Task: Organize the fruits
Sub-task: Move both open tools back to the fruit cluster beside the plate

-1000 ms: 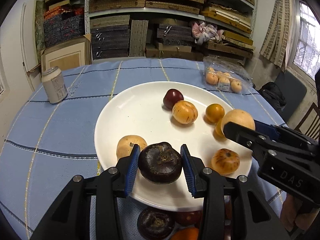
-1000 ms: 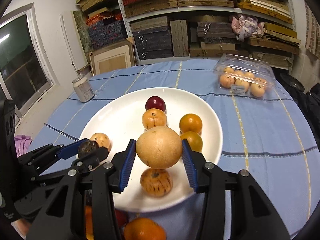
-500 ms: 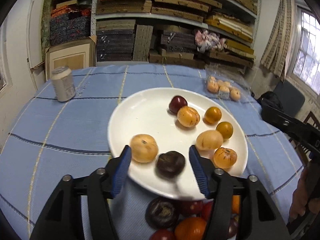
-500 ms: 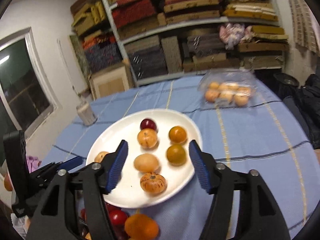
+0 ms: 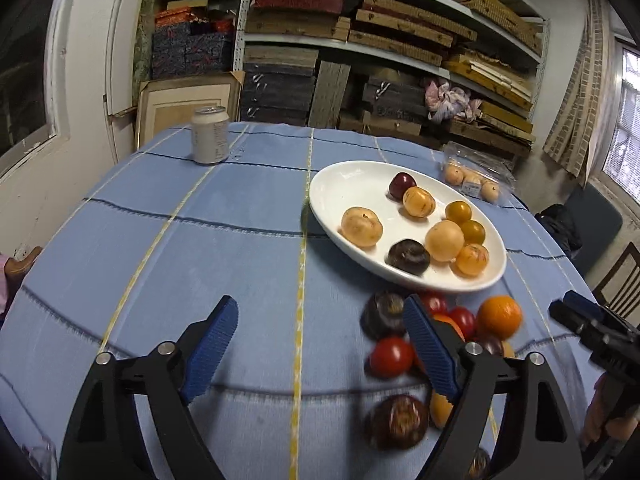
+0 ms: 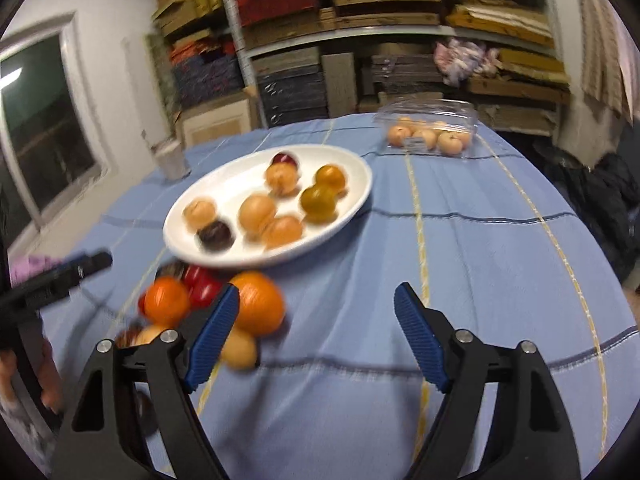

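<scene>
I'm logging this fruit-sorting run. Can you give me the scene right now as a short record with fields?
surface: round table with blue tablecloth
white plate: holds eight fruits, including a dark purple fruit and a red plum
loose pile: orange, tomato and others on the cloth beside the plate
clear clamshell: pale fruits inside, behind the plate
can: upright, far side
left gripper: jaws open, empty
right gripper: jaws open, empty
</scene>
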`<action>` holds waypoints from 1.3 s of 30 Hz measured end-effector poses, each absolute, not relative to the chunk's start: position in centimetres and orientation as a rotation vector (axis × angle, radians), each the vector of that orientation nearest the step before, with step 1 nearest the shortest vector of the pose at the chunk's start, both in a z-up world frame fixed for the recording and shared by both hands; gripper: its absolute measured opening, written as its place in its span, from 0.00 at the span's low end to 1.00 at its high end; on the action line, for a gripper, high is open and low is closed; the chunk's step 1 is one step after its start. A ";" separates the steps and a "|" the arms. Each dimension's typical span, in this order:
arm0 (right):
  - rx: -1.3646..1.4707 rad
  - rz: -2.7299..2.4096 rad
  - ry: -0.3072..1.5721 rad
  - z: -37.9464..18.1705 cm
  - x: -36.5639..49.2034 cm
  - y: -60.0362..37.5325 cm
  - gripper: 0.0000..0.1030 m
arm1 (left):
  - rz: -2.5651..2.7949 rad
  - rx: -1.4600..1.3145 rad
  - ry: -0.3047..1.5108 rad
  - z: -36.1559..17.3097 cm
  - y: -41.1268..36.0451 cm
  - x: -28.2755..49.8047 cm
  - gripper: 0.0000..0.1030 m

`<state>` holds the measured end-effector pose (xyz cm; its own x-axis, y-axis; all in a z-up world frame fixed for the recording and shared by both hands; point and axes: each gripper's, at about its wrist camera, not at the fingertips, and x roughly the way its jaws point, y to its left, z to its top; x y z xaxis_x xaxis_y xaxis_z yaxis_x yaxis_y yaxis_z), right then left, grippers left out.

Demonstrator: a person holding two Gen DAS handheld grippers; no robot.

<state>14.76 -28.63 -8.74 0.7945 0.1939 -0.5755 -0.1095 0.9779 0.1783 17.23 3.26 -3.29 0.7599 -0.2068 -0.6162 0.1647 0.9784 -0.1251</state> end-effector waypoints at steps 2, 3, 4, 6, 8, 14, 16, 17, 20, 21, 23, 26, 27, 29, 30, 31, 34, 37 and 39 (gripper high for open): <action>0.092 0.195 0.630 -9.0 13.7 -27.4 0.77 | -0.194 -0.043 0.674 -3.6 3.1 16.3 0.90; 0.074 0.207 0.629 -9.1 13.4 -26.9 0.77 | -0.198 -0.027 0.679 -3.7 2.8 16.2 0.90; 0.057 0.215 0.627 -9.2 13.3 -26.5 0.77 | -0.202 -0.015 0.683 -3.8 2.5 16.2 0.90; 0.033 0.220 0.628 -9.2 13.1 -25.8 0.78 | -0.206 0.018 0.689 -4.0 1.8 16.3 0.90; 0.026 0.217 0.631 -9.3 13.1 -25.6 0.81 | -0.213 0.050 0.691 -4.2 1.1 16.1 0.90; 0.046 0.216 0.632 -9.2 13.1 -26.0 0.82 | -0.222 0.090 0.693 -4.5 0.4 15.6 0.93; 0.045 0.214 0.638 -9.2 13.1 -26.0 0.82 | -0.216 0.083 0.717 -4.9 0.6 15.6 0.93; 0.045 0.213 0.641 -9.3 13.2 -26.0 0.84 | -0.217 0.077 0.731 -5.0 0.8 15.5 0.93; 0.058 0.205 0.649 -9.3 13.3 -26.3 0.86 | -0.232 0.066 0.767 -5.5 1.1 14.9 0.93; 0.066 0.206 0.649 -9.3 13.3 -26.4 0.86 | -0.239 0.067 0.770 -5.5 1.2 14.5 0.93; 0.078 0.210 0.650 -9.2 13.4 -26.6 0.86 | -0.253 0.082 0.766 -5.5 1.0 13.5 0.93; 0.078 0.216 0.655 -9.3 13.3 -26.6 0.86 | -0.263 0.145 0.760 -5.8 0.2 11.9 0.93; 0.075 0.218 0.655 -9.3 13.3 -26.5 0.86 | -0.273 0.161 0.754 -5.7 -0.1 11.4 0.93; 0.073 0.219 0.655 -9.3 13.3 -26.5 0.86 | -0.295 0.175 0.725 -5.4 -0.4 10.4 0.94; 0.075 0.219 0.655 -9.3 13.3 -26.5 0.86 | -0.303 0.177 0.723 -5.3 -0.4 10.1 0.97; 0.076 0.219 0.655 -9.3 13.3 -26.5 0.86 | -0.307 0.174 0.735 -5.4 -0.4 10.0 0.97; 0.090 0.217 0.658 -9.3 13.2 -26.5 0.87 | -0.305 0.122 0.801 -5.9 0.5 10.8 0.97; 0.109 0.219 0.662 -9.4 13.1 -26.7 0.88 | -0.316 0.061 0.906 -6.9 1.6 11.5 0.97; 0.115 0.223 0.662 -9.3 12.9 -26.8 0.88 | -0.342 0.036 0.916 -7.0 2.1 11.1 0.97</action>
